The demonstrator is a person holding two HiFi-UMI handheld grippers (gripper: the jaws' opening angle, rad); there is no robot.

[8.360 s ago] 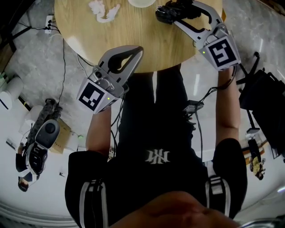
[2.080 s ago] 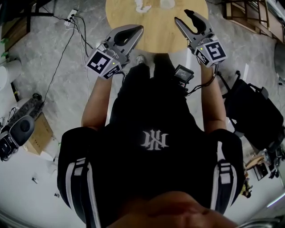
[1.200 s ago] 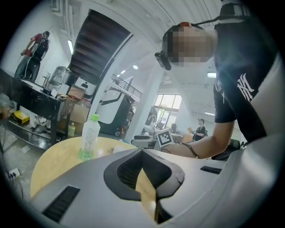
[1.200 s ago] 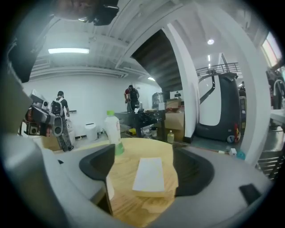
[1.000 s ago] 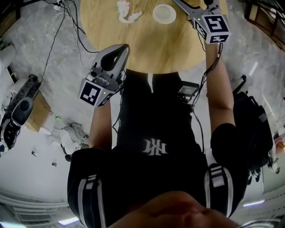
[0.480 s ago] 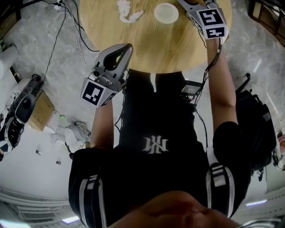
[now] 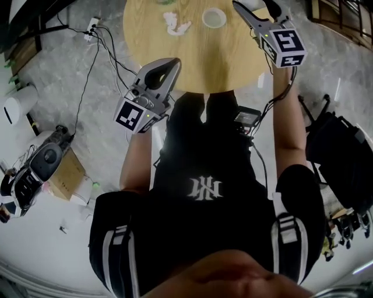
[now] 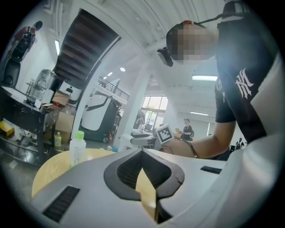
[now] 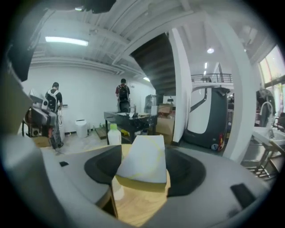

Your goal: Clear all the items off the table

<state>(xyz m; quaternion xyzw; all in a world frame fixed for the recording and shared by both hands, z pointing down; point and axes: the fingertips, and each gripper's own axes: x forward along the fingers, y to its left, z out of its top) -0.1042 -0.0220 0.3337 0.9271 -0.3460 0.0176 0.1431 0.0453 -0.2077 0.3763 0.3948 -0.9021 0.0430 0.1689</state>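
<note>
Light wood table [image 7: 198, 64], white cup [image 7: 214, 17], yellow-white sponge [image 9: 143, 167]

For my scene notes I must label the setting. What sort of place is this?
Probably a large workshop or lab hall, not a home: a high white room with a railed mezzanine, a workbench beside stacked cartons, and cables trailing over the floor by the round table.

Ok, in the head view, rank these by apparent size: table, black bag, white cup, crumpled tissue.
1. table, though the frame's top edge cuts it off
2. black bag
3. white cup and crumpled tissue: about alike, can't rank them
</note>
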